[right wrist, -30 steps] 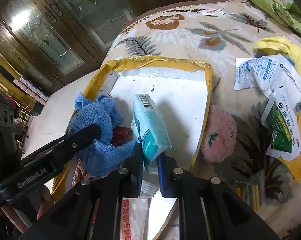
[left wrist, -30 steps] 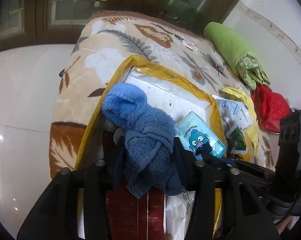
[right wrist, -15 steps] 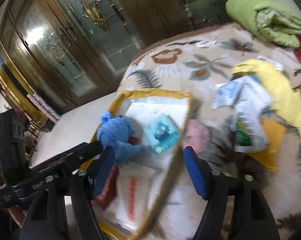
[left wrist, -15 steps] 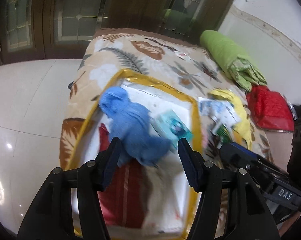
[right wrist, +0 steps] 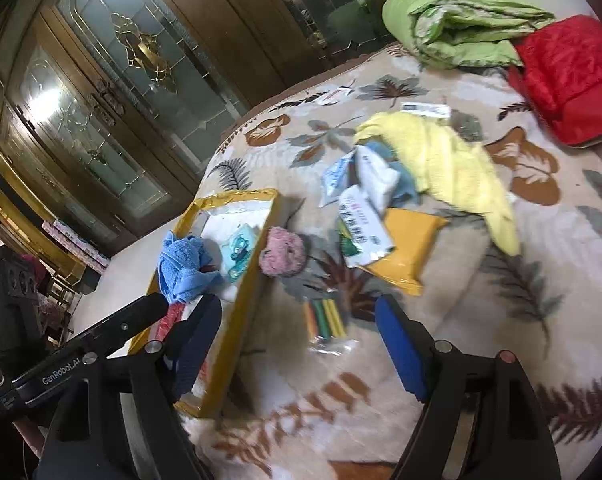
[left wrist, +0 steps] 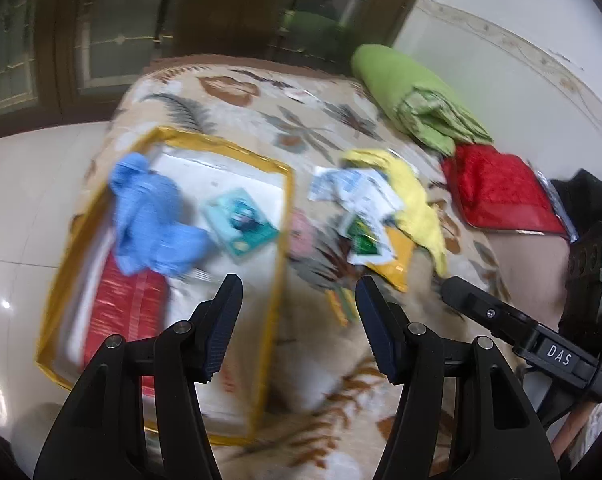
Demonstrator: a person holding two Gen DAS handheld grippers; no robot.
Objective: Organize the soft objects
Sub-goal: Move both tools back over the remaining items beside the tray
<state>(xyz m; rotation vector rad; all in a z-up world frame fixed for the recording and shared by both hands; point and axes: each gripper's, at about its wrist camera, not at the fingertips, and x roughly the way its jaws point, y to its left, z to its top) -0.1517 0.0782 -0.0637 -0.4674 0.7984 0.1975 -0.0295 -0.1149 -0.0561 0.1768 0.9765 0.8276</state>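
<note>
A leaf-patterned blanket (right wrist: 441, 320) covers the surface, with white floor tiles (left wrist: 29, 184) beyond its edge and dark glass-paned cabinet doors (right wrist: 113, 80) behind. Far ahead lie a rolled green quilt (right wrist: 453, 28) and a red cushion (right wrist: 569, 72).

Both grippers hover with jaws spread wide — empty, touching nothing. Ahead and left of the left gripper (left wrist: 297, 300), the blue towel (left wrist: 149, 220) and the teal tissue pack (left wrist: 241, 220) lie inside the yellow-rimmed tray (left wrist: 283, 216). Ahead of the right gripper (right wrist: 297, 320) sits a packet of coloured sticks (right wrist: 325, 320); further ahead a pink fuzzy ball (right wrist: 281, 252) lies just outside the tray, with paper packets (right wrist: 361, 216) and a yellow cloth (right wrist: 453, 168) beyond to the right.
</note>
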